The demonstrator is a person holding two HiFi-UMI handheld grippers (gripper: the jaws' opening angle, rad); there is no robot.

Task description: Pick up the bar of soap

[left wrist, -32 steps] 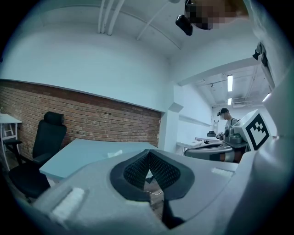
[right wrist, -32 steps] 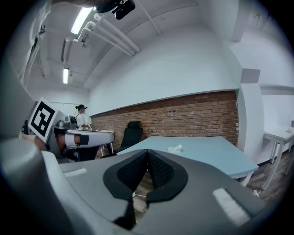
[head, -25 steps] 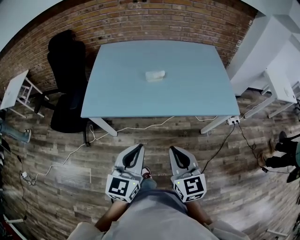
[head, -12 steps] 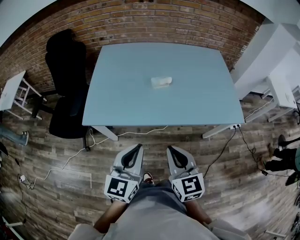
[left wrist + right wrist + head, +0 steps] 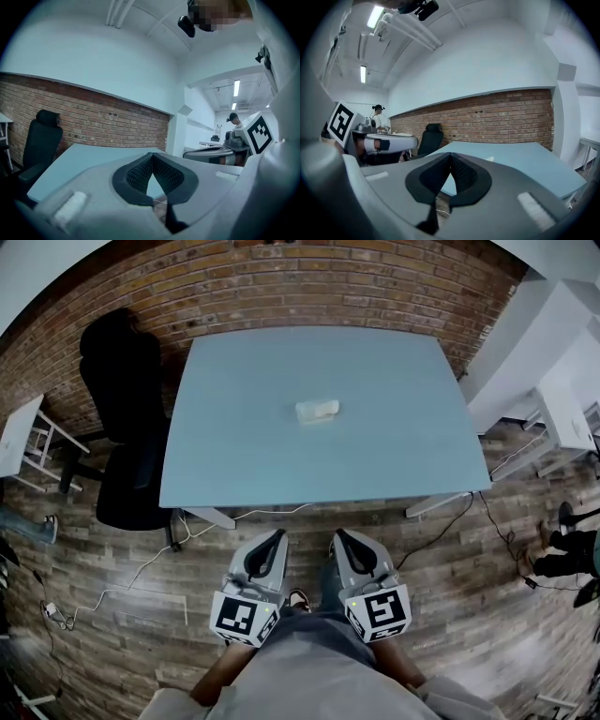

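- Bar of soap (image 5: 317, 412): qty 1, pale, rounded-rectangular block; lies flat near the table centre, well apart from both grippers.
- Table (image 5: 394, 427): qty 1, smooth matte light-blue top, roughly square, white legs; far edge close to the brick wall (image 5: 281, 287).
- Left gripper (image 5: 277, 533): grey moulded shell w/ black ribbed fingers (image 5: 136, 174); fingers pressed together at the tips, nothing between.
- Right gripper (image 5: 339, 536): same build; fingers (image 5: 461, 174) pressed together, nothing between.
- Both grippers held side by side over the floor (image 5: 469, 577), near side of the table, pointing toward it.
- Floor: wood-look planks; thin white cable (image 5: 141, 563) trails across it.
- Office chair (image 5: 127, 418): qty 1, black, left of the table.
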